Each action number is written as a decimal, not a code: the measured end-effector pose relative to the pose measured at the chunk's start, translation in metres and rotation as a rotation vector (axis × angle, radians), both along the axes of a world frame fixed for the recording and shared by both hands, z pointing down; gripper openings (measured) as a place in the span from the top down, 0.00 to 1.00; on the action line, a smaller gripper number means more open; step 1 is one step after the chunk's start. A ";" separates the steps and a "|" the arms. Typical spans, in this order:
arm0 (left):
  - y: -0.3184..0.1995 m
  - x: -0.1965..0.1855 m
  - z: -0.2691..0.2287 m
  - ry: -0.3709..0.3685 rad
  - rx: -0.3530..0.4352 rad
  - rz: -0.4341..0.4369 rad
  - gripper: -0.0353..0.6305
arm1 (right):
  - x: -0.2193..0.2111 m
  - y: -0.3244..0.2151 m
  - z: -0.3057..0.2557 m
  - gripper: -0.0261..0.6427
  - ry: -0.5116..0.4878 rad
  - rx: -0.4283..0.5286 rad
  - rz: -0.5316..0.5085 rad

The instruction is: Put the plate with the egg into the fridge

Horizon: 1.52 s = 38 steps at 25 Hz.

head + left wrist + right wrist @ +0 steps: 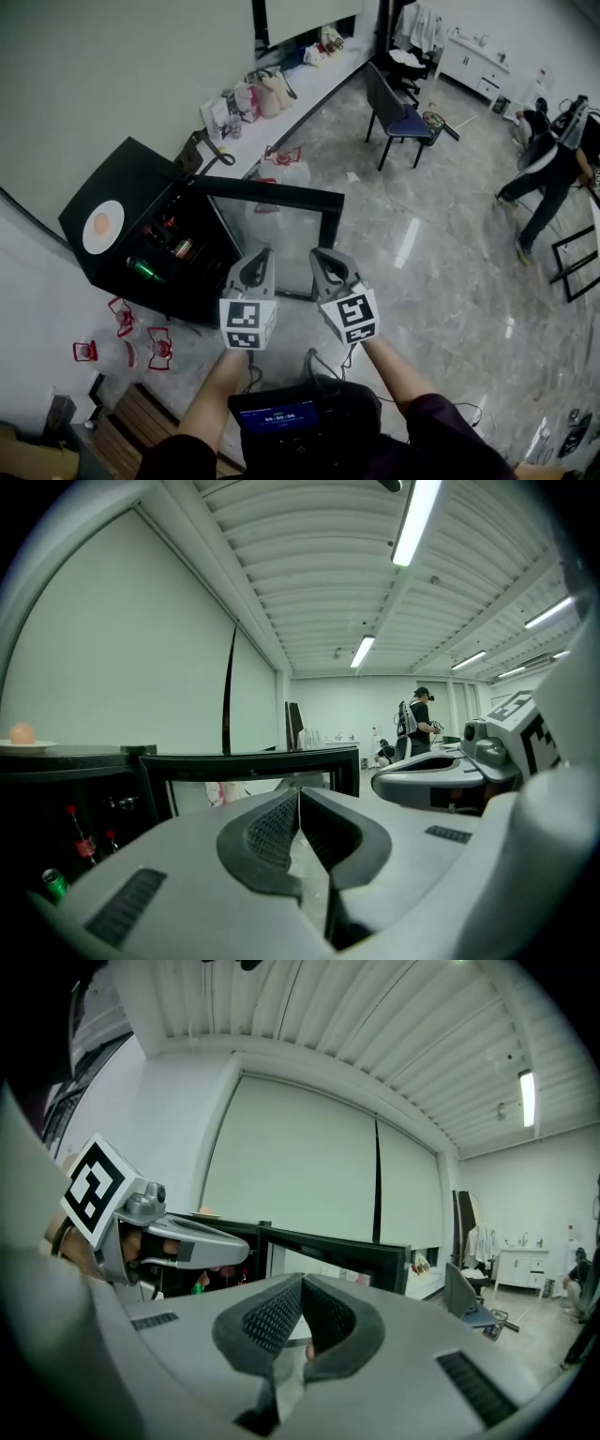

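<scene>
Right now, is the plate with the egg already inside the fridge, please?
No, the plate rests on top of the fridge, whose door stands open.

glossy grey marbled floor (441, 272) fills the right of my head view. pale wall (103, 75) upper left, white ledge (323, 75) along it, bags (262, 94) on top. blue chair (401, 117) top centre, white cabinet (473, 64) upper right. ribbed ceiling (309, 583), tube lights (415, 522) lit.

No readable text; coded square markers on left cube (247, 323) and right cube (350, 317), screen (276, 413) digits illegible.
</scene>
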State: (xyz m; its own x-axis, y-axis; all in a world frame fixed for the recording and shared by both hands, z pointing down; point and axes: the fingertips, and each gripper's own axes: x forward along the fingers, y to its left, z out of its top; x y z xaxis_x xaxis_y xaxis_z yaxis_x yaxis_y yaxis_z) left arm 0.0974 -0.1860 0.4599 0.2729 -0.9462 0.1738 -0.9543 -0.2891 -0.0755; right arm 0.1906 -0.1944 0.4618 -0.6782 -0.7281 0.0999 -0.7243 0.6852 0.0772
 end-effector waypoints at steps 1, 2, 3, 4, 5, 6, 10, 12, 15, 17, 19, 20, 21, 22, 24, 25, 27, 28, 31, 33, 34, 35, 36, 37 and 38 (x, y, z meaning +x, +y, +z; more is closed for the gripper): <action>0.000 -0.006 -0.004 -0.003 0.003 -0.018 0.93 | -0.006 0.000 -0.003 0.95 -0.008 0.003 -0.021; 0.000 -0.013 -0.008 -0.007 0.007 -0.036 0.93 | -0.012 0.000 -0.006 0.95 -0.017 0.006 -0.044; 0.001 -0.020 -0.012 -0.009 0.010 -0.057 0.93 | -0.020 0.000 -0.008 0.95 -0.027 0.009 -0.069; 0.003 -0.029 -0.015 -0.010 0.012 -0.082 0.93 | -0.028 0.001 -0.010 0.95 -0.036 0.012 -0.095; 0.006 -0.040 -0.018 -0.014 0.012 -0.112 0.93 | -0.038 0.003 -0.011 0.95 -0.044 0.016 -0.124; 0.008 -0.055 -0.021 -0.020 0.013 -0.147 0.93 | -0.050 0.004 -0.013 0.95 -0.050 0.022 -0.156; 0.026 -0.127 -0.039 -0.065 0.021 -0.281 0.93 | -0.116 0.013 -0.024 0.95 -0.050 0.061 -0.311; 0.037 -0.167 -0.050 -0.094 0.027 -0.338 0.93 | -0.151 0.022 -0.032 0.95 -0.046 0.091 -0.389; 0.050 -0.226 -0.070 -0.161 0.037 -0.391 0.93 | -0.202 0.034 -0.049 0.95 -0.034 0.145 -0.480; 0.057 -0.258 -0.082 -0.231 0.042 -0.381 0.93 | -0.237 0.042 -0.060 0.95 -0.025 0.200 -0.532; 0.063 -0.288 -0.089 -0.289 0.041 -0.354 0.93 | -0.270 0.052 -0.064 0.95 -0.006 0.217 -0.575; 0.065 -0.304 -0.090 -0.314 0.039 -0.340 0.93 | -0.286 0.057 -0.065 0.95 0.002 0.235 -0.592; 0.067 -0.319 -0.091 -0.339 0.037 -0.324 0.93 | -0.302 0.061 -0.065 0.95 0.010 0.262 -0.606; 0.068 -0.333 -0.092 -0.362 0.034 -0.307 0.93 | -0.317 0.063 -0.064 0.95 0.020 0.290 -0.616; 0.069 -0.357 -0.093 -0.396 0.022 -0.276 0.93 | -0.344 0.064 -0.063 0.95 0.037 0.308 -0.637; 0.070 -0.367 -0.093 -0.406 0.016 -0.264 0.93 | -0.357 0.061 -0.064 0.95 0.037 0.286 -0.654; 0.074 -0.384 -0.093 -0.423 0.008 -0.242 0.93 | -0.379 0.049 -0.066 0.95 0.031 0.179 -0.704; 0.075 -0.392 -0.093 -0.436 0.007 -0.232 0.93 | -0.387 0.040 -0.067 0.95 0.039 0.109 -0.728; 0.074 -0.410 -0.088 -0.490 0.013 -0.201 0.93 | -0.408 0.008 -0.076 0.95 0.093 -0.012 -0.763; 0.072 -0.424 -0.083 -0.512 0.007 -0.174 0.93 | -0.420 -0.011 -0.085 0.95 0.173 0.040 -0.775; 0.069 -0.432 -0.080 -0.517 -0.003 -0.158 0.93 | -0.426 -0.015 -0.087 0.95 0.241 0.106 -0.787; 0.067 -0.439 -0.077 -0.518 -0.015 -0.140 0.93 | -0.431 -0.017 -0.086 0.95 0.323 0.191 -0.799; 0.064 -0.446 -0.075 -0.517 -0.031 -0.117 0.93 | -0.434 -0.017 -0.081 0.95 0.411 0.283 -0.813; 0.062 -0.452 -0.072 -0.517 -0.051 -0.089 0.93 | -0.437 -0.015 -0.075 0.94 0.494 0.370 -0.831; 0.060 -0.455 -0.069 -0.518 -0.078 -0.053 0.93 | -0.439 -0.010 -0.067 0.94 0.563 0.445 -0.858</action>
